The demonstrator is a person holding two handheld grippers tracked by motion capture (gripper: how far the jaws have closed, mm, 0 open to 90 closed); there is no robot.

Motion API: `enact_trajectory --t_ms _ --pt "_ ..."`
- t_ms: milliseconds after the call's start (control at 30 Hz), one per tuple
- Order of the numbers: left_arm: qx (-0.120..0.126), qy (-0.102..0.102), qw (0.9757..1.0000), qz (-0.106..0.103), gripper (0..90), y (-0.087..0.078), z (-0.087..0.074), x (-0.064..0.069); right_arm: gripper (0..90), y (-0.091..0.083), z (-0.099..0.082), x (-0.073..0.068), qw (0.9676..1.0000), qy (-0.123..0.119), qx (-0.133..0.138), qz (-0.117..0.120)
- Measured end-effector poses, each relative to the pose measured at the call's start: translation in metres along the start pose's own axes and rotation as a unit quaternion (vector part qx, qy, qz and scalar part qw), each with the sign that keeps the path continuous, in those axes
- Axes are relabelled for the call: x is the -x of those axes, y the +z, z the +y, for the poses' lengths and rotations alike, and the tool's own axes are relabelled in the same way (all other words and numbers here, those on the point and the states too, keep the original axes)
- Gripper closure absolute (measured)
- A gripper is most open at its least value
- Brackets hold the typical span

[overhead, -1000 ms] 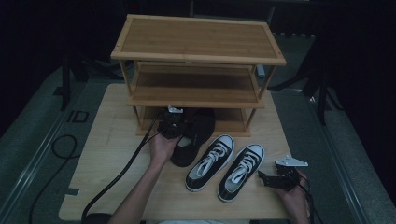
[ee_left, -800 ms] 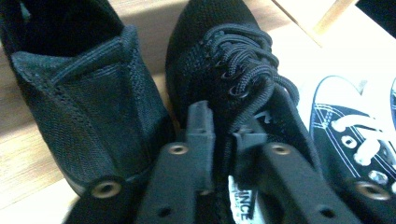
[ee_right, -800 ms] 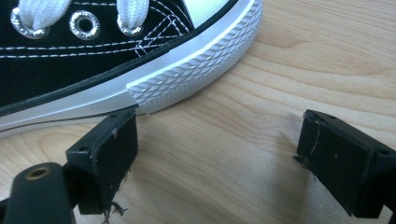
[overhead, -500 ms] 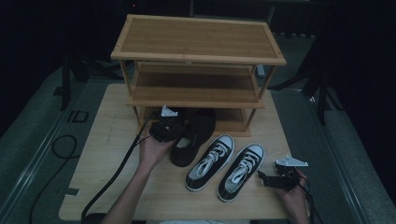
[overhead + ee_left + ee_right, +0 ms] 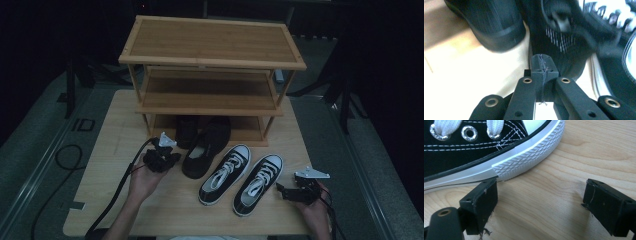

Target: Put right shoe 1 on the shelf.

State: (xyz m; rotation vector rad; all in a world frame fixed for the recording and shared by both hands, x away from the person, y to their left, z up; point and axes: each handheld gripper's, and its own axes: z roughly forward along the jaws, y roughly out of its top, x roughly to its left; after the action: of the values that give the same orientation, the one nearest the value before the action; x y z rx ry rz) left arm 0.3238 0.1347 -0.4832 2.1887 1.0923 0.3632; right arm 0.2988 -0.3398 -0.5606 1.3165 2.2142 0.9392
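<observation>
On the wooden desk (image 5: 115, 150) stands a three-level bamboo shoe rack (image 5: 212, 50). One black slip-on shoe (image 5: 186, 131) sits on the lowest shelf of the rack, and a second black slip-on shoe (image 5: 202, 150) lies with its toe under this shelf and its heel out on the desk. Just beside it, to the right, a pair of black-and-white canvas sneakers (image 5: 242, 175) lies side by side on the desk. The left tool (image 5: 167, 157) is near the heel of the second slip-on shoe; its jaws have just been closing and are now pressed together with nothing between them, as the left gripper view shows. The right tool (image 5: 282, 191) rests low at the right of the sneakers, its jaws spread apart. In the right gripper view one jaw is just beside the white rubber toe of a sneaker (image 5: 529, 157), whether touching I cannot tell.
</observation>
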Motion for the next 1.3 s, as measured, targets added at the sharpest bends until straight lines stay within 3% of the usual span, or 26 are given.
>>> enact_trajectory --t_ms 233,433,567,900,1100,1300 --pt "-0.029 0.004 0.9995 -0.009 90.0 0.012 -0.02 0.004 12.2 0.0 0.0 0.0 1.0 0.0 0.0 0.0" --pt "-0.057 0.019 0.9981 -0.013 90.0 0.021 -0.03 0.01 12.2 0.0 0.0 0.0 1.0 0.0 0.0 0.0" --pt "-0.069 0.019 0.9973 -0.018 90.0 0.027 -0.034 0.012 12.2 0.0 0.0 0.0 1.0 0.0 0.0 0.0" --pt "-0.077 0.021 0.9964 -0.028 89.9 0.044 -0.032 0.025 12.2 0.0 0.0 0.0 1.0 0.0 0.0 0.0" --pt "-0.071 0.033 0.9957 -0.048 90.0 0.05 -0.024 0.034 12.2 0.0 0.0 0.0 1.0 0.0 0.0 0.0" --pt "-0.065 0.038 0.9957 -0.053 90.0 0.059 -0.014 0.042 12.2 0.0 0.0 0.0 1.0 0.0 0.0 0.0"
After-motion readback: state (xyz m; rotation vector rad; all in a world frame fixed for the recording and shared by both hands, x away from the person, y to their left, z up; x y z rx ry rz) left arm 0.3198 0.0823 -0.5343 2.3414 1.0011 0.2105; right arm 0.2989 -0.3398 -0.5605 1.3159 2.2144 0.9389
